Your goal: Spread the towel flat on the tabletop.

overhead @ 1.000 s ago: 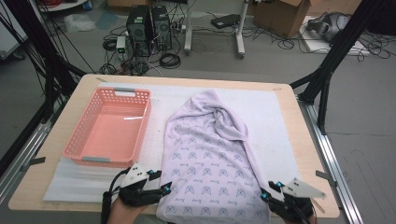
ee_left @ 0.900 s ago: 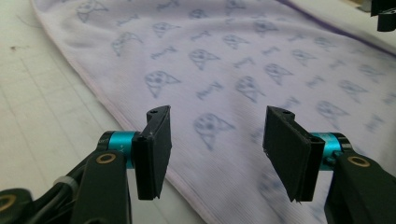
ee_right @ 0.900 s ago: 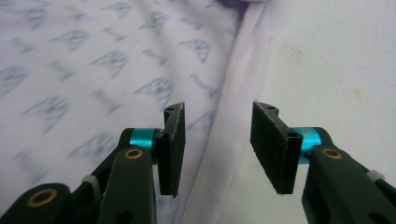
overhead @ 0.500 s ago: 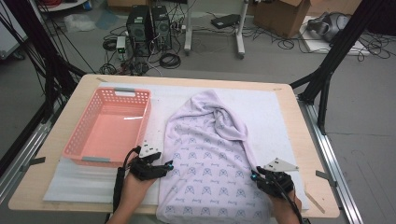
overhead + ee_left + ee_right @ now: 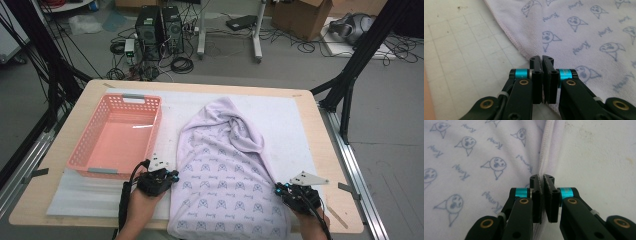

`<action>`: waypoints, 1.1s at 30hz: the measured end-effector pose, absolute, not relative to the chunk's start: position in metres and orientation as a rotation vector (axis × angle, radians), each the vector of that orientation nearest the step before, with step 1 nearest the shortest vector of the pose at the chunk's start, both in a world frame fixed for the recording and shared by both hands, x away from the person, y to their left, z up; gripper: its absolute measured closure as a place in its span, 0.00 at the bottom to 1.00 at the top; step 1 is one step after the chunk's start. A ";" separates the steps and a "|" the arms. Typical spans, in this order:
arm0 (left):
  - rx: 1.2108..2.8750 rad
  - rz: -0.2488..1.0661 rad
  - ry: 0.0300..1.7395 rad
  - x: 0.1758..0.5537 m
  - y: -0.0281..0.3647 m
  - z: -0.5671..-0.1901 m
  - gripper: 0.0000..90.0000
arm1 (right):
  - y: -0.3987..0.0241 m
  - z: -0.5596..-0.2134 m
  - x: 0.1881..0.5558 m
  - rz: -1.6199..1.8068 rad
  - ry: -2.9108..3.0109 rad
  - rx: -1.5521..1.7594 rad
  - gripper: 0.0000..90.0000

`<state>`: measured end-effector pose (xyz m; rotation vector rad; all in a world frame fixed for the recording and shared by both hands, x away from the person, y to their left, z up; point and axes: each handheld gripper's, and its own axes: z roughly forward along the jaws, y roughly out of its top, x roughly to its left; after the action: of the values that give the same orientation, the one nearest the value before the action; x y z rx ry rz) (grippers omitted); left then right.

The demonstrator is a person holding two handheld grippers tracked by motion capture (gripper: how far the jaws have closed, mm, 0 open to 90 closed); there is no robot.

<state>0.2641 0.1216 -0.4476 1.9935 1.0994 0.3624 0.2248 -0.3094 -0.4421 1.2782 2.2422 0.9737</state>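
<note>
A lilac towel (image 5: 225,170) printed with small faces lies spread on the white mat (image 5: 295,120), bunched at its far end. My left gripper (image 5: 171,176) is at the towel's left edge. In the left gripper view its jaws (image 5: 542,58) have just been closing and now stand shut, with the towel's (image 5: 586,32) hem running in between the tips. My right gripper (image 5: 279,189) is at the right edge. Its jaws (image 5: 541,177) have also just been closing and are shut on the towel's (image 5: 474,157) thick hem.
A pink slotted basket (image 5: 135,96) stands on the mat to the left of the towel, close to my left hand. The wooden table (image 5: 75,125) ends just behind both wrists. Black frame posts rise beyond the table's left and right sides.
Both hands have moved forward and inward from the table's front edge to the towel's side edges. Both pairs of jaws, open before, are now closed.
</note>
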 end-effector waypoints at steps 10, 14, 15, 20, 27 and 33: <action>1.987 0.274 1.029 0.227 0.135 -0.448 0.96 | -0.328 -0.440 0.205 0.983 2.280 1.294 0.95; 1.992 0.257 0.994 0.213 0.140 -0.444 0.96 | -0.330 -0.438 0.190 0.987 2.321 1.262 0.95; 1.998 0.250 0.984 0.210 0.141 -0.443 0.96 | -0.330 -0.438 0.186 0.991 2.331 1.256 0.95; 1.983 0.233 0.920 0.204 0.139 -0.442 0.87 | -0.330 -0.435 0.175 0.972 2.361 1.232 0.91; 1.910 0.316 0.898 0.218 0.128 -0.435 0.53 | -0.324 -0.428 0.189 1.035 2.209 1.256 0.68; 1.924 0.326 0.930 0.243 0.111 -0.435 0.51 | -0.308 -0.433 0.224 0.986 2.188 1.224 0.71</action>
<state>0.2425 0.1107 -0.4348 1.9243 0.9303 0.3263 0.2238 -0.3076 -0.4330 1.2239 2.1883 0.9865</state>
